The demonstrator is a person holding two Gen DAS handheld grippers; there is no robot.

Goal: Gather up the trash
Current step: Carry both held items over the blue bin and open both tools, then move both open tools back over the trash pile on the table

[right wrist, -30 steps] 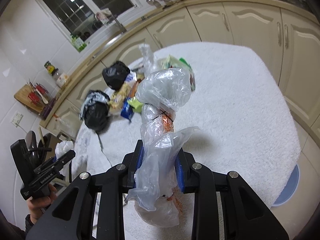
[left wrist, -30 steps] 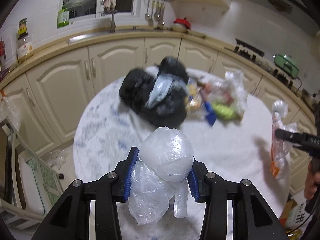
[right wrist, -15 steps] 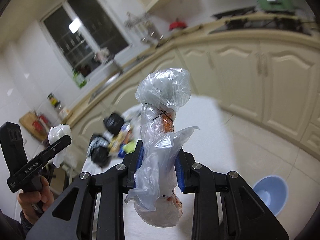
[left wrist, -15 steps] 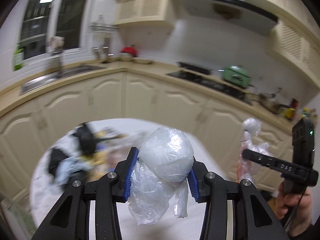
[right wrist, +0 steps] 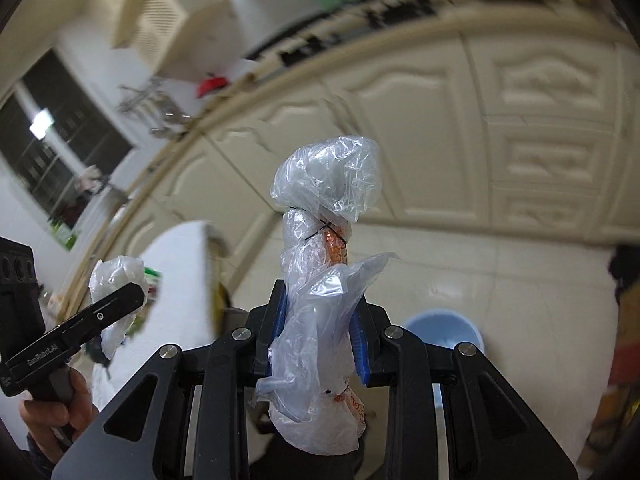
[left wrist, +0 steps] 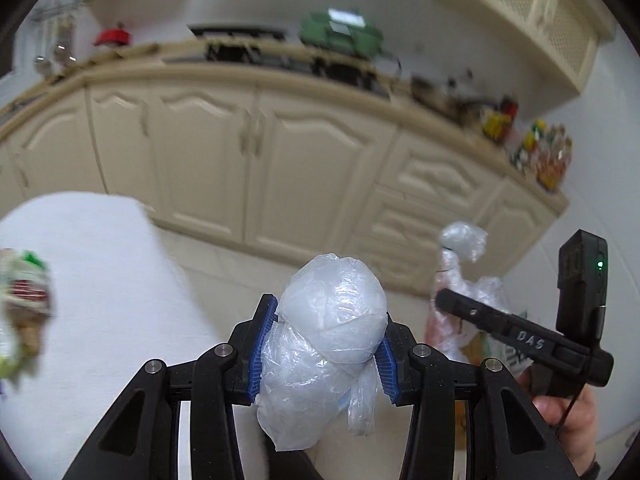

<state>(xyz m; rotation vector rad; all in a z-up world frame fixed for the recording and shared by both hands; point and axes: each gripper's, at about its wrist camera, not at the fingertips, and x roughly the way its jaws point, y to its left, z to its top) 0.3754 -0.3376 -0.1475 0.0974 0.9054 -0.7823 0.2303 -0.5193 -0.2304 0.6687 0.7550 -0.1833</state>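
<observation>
Two hand-held grippers each carry a bundle of plastic trash through a kitchen, away from a white-covered surface (left wrist: 80, 280) and over pale floor tiles. The step in hand appears to be carrying both bundles to a bin. A pale blue round container (right wrist: 444, 332) sits on the floor just beyond and to the right of the right gripper (right wrist: 318, 340); it may be the bin, though the blur leaves that uncertain. To do this well, I judge that both grips should stay firm during the swing, since crinkled film slips easily, and each bundle should be brought squarely above the container before the jaws part.

The left gripper (left wrist: 322, 354) is partly closed, its blue pads (left wrist: 258, 350) pressing both sides of a knotted ball of clear plastic bag (left wrist: 332, 320), which bulges above the jaws and hangs below them. The right gripper is closed narrowly on a tall, tied clear plastic bag with orange print (right wrist: 320, 280), which stands upright well above its jaws. More litter (left wrist: 24, 300) remains on the surface, far left of the left gripper.
</observation>
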